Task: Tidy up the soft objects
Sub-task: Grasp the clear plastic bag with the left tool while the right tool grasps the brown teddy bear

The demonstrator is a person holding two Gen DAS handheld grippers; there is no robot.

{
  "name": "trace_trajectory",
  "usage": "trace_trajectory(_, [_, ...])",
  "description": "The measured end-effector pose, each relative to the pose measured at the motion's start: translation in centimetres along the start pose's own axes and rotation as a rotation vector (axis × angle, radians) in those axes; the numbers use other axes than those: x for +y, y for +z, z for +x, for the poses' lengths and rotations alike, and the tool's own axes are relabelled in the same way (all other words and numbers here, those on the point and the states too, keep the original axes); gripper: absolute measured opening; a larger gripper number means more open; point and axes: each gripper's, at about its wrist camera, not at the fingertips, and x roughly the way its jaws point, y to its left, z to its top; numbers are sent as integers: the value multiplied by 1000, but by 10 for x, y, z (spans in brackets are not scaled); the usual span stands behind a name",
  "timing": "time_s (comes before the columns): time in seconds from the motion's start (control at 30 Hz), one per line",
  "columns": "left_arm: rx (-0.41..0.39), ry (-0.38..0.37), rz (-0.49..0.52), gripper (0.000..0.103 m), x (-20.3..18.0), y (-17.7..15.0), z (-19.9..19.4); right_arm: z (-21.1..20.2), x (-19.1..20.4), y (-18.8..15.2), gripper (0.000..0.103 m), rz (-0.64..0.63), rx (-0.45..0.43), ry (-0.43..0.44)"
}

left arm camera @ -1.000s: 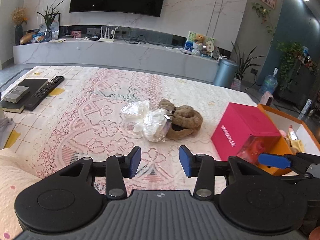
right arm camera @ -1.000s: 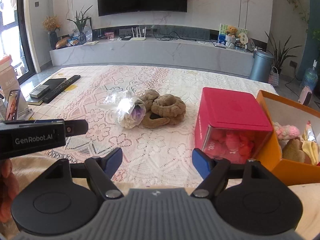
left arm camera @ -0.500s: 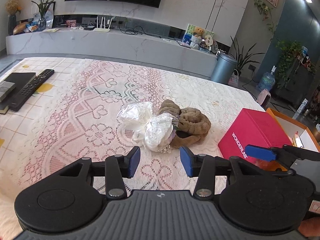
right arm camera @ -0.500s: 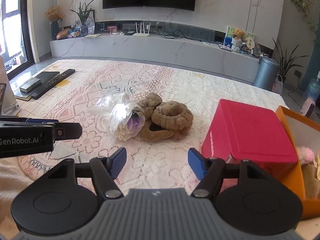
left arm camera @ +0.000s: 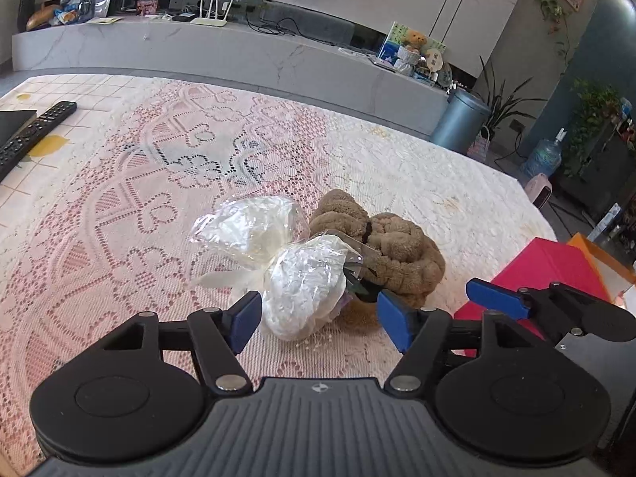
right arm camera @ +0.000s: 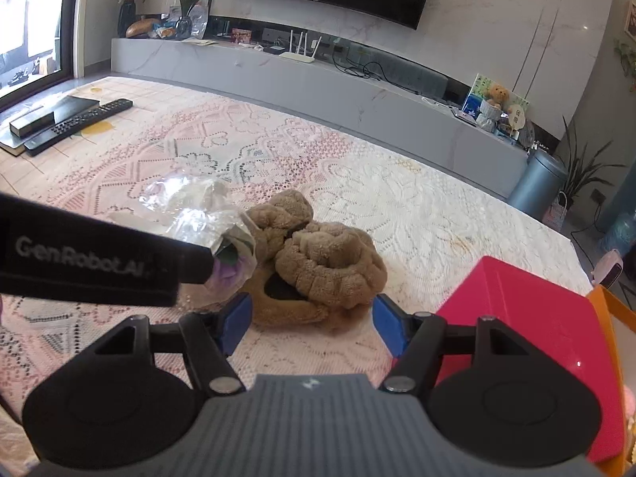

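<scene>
A soft item wrapped in clear crinkly plastic lies on the lace tablecloth, touching a brown plush toy on its right. My left gripper is open, its blue pads on either side of the near end of the wrapped item. My right gripper is open just in front of the brown plush toy. In the right wrist view the left gripper's body hides part of the wrapped item.
A red box stands right of the plush, with an orange box beyond it at the right edge. Remotes and a black box lie at the table's far left. A TV console runs behind the table.
Both grippers have moved forward and down toward the pile. The left gripper has opened wider and now straddles the wrapped item; the right has come up to the plush.
</scene>
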Motion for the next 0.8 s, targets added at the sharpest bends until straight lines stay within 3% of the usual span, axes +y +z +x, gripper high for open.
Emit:
trace_trajectory(0.17, [14,41,-1,87,-6,4,20,17,-1,-2,59,-17,18,0])
trace_trajectory(0.3, [9,90,1,86,-5,7,33,23,-1,-3,59,-17,16,9])
trace_trajectory(0.4, [32,126,-26,70,4,6,37,23,-2,-2,60,-13,2,15])
trace_trajectory(0.47, [25,118,-41,49,8,7,33,23,-2,0,60,-15,-9,13])
trace_trajectory(0.57, [3,132,-13,33,8,9,24,25,-1,2,65,-33,-21,11])
trace_trajectory(0.8, [-1,182,-6,27,18,11,15,40,3,16,71,-97,-47,-45])
